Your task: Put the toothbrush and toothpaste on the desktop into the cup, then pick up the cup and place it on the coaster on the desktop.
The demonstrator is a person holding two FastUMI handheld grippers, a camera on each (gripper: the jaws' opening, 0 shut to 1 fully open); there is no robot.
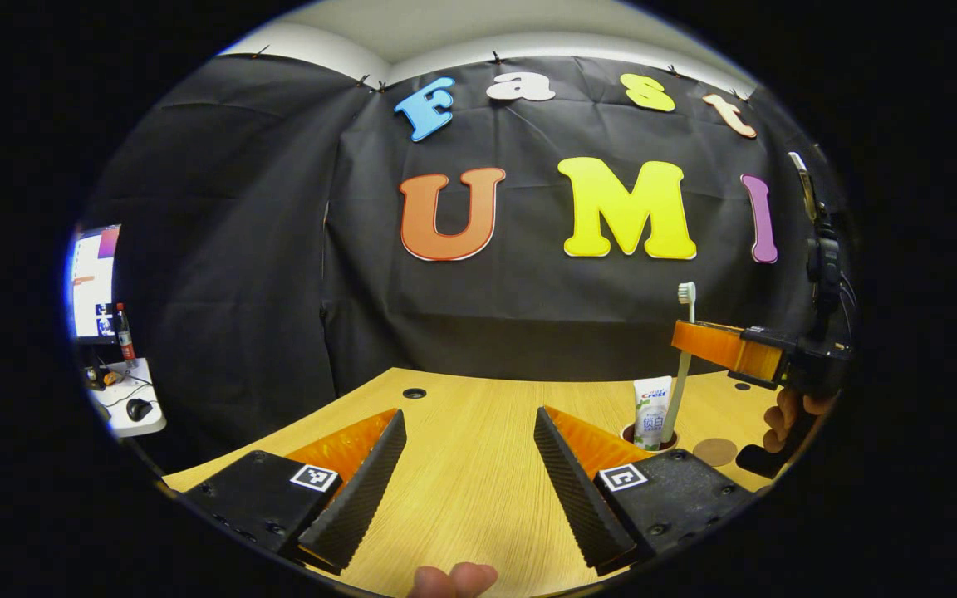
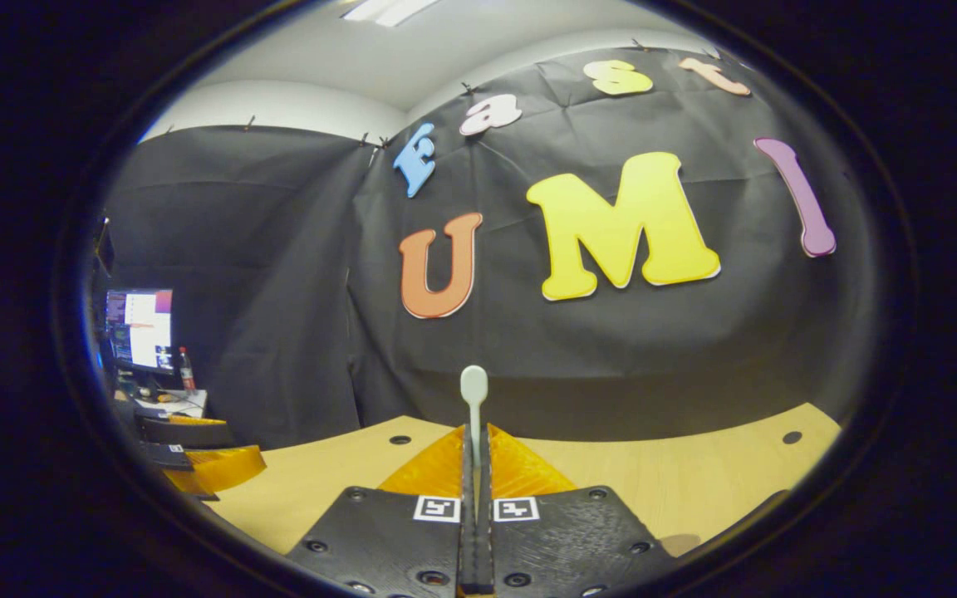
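In the left gripper view a white toothbrush (image 1: 685,309) stands upright, bristles up, its lower end inside the cup (image 1: 627,432). A white toothpaste tube (image 1: 651,412) stands in the same cup, whose body is hidden behind my left gripper's finger. My right gripper (image 1: 683,339) is shut on the brush's handle above the cup. A round brown coaster (image 1: 714,451) lies just right of the cup. My left gripper (image 1: 470,465) is open over bare desk, left of the cup. In the right gripper view the right gripper (image 2: 475,453) pinches the toothbrush (image 2: 473,388), whose head rises above the fingertips.
The wooden desk (image 1: 462,415) has small round holes near its back edge. A side table (image 1: 125,407) at far left holds a monitor (image 1: 93,284), a bottle and a mouse. The left gripper (image 2: 213,467) appears low at the left of the right gripper view.
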